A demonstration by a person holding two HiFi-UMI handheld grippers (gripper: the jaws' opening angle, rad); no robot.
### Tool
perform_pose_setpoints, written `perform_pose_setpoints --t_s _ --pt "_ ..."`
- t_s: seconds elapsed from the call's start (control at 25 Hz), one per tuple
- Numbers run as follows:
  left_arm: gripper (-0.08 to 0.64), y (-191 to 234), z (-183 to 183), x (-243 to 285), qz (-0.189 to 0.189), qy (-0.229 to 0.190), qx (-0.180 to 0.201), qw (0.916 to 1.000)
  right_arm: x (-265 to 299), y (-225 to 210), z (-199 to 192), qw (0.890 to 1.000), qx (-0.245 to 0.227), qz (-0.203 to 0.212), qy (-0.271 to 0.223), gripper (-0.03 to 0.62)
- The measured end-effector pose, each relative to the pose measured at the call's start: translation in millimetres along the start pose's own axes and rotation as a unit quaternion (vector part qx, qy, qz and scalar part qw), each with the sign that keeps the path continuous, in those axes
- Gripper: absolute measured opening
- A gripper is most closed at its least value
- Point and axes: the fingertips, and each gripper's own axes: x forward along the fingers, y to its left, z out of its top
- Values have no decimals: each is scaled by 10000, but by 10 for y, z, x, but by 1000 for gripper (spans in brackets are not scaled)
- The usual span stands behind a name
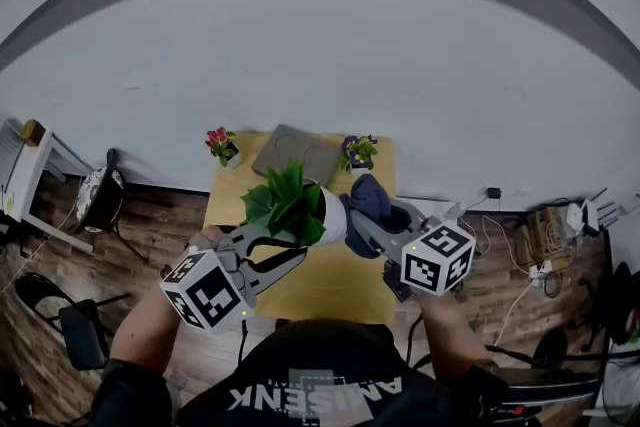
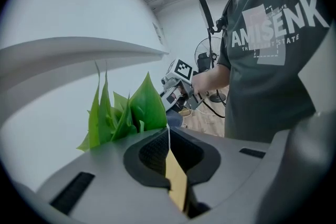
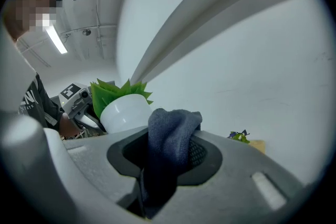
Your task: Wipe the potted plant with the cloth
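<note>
Here's the potted plant, up off the wooden table and tipped on its side. Its smooth white pot is round and glossy, with broad pointed green leaves fanning out of it.

The left gripper has its jaws pinched almost together on a thin white edge right beside the leaves, the pot's rim by the look of it. The right gripper is clamped on the cloth, a dark blue, coarse-woven wad bulging up between its jaws.

From the head view, the cloth sits against the pot's right side, and at the far edge of the table stand two more containers. One is a small pot of pink flowers, the other a small pot of purple flowers, with a flat grey slab between them.

Only the left gripper view shows the person's dark printed T-shirt. Only the right gripper view shows the cloth's weave up close, though not whether it touches the pot.
</note>
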Motion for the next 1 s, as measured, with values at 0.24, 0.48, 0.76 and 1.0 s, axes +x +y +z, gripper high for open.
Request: perform_pose_setpoints --t_s 0.24,0.48,0.76,1.0 --pt "8 -94 13 3 -309 -28 172 9994 -124 -207 -195 9992 131 -354 132 124" --pt "8 -365 4 -23 -710 43 570 9958 -354 -64 31 9992 -43 -341 -215 124" --pt "8 -502 79 -44 -1092 -3 733 9913 -340 471 684 9953 -496 410 -722 124" --pt "8 -499 201 -113 -1021 -234 750 9917 -218 669 664 9947 -503 676 -581 124"
